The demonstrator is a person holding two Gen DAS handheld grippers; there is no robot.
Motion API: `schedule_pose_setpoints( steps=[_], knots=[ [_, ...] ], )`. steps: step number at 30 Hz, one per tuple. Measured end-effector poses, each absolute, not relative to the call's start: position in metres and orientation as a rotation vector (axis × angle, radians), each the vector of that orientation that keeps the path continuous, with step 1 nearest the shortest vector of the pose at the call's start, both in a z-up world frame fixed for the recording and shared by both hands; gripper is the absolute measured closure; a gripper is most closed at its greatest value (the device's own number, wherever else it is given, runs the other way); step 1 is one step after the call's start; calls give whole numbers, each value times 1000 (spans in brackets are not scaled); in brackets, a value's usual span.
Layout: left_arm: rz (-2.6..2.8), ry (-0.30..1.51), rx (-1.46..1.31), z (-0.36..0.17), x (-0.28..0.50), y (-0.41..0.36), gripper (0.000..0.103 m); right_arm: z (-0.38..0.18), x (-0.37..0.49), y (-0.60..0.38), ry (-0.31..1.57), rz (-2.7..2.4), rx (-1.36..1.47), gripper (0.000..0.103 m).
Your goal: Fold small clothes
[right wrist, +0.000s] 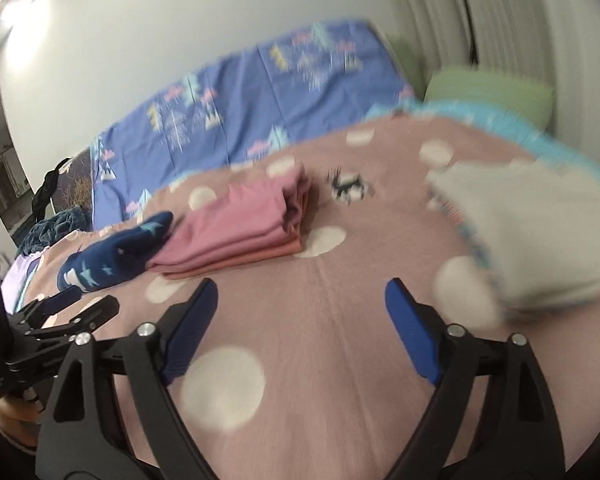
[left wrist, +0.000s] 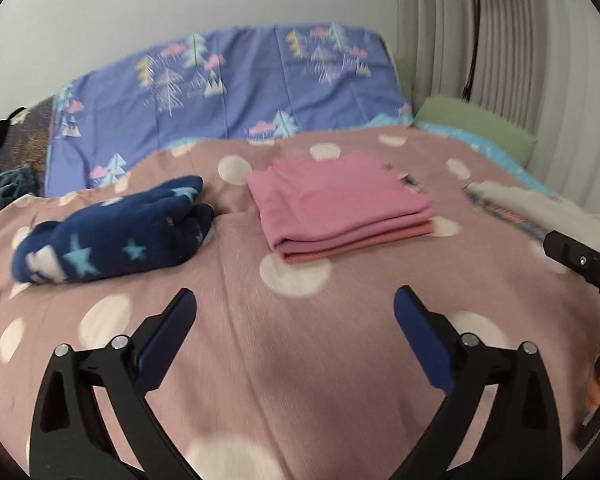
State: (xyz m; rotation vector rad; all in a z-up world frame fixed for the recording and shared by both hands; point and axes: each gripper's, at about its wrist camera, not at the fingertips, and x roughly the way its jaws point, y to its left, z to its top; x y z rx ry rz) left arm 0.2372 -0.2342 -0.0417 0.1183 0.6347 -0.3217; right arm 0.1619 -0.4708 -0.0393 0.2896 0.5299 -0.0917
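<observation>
A: Item status? 
B: Left gripper (left wrist: 296, 304) and right gripper (right wrist: 302, 294) stood wide apart, empty. Pink stack (left wrist: 340, 204) folded mid-blanket (left wrist: 300, 380); grey garment (right wrist: 540, 240) lay right, unfolded.
A: Advice? 
B: Probably pinch both corners evenly.

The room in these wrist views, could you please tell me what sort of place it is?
Most likely a bedroom: a bed under a pink polka-dot blanket, a blue tree-print sheet against the wall, and a green pillow. Folded pink clothes lie on it.

Folded pink garments (left wrist: 336, 208) stacked flat, rolled navy star fleece (left wrist: 112, 232) beside, on blanket
</observation>
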Motion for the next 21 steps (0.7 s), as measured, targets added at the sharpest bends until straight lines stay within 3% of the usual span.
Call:
schedule_pose_setpoints(
  steps=[6, 21],
  knots=[
    [-225, 553, 97, 0, 148, -226, 1, 13, 65, -433, 459, -269, 12, 4],
    [-243, 471, 52, 32, -5, -192, 1, 38, -64, -383, 446, -224, 24, 3]
  ],
)
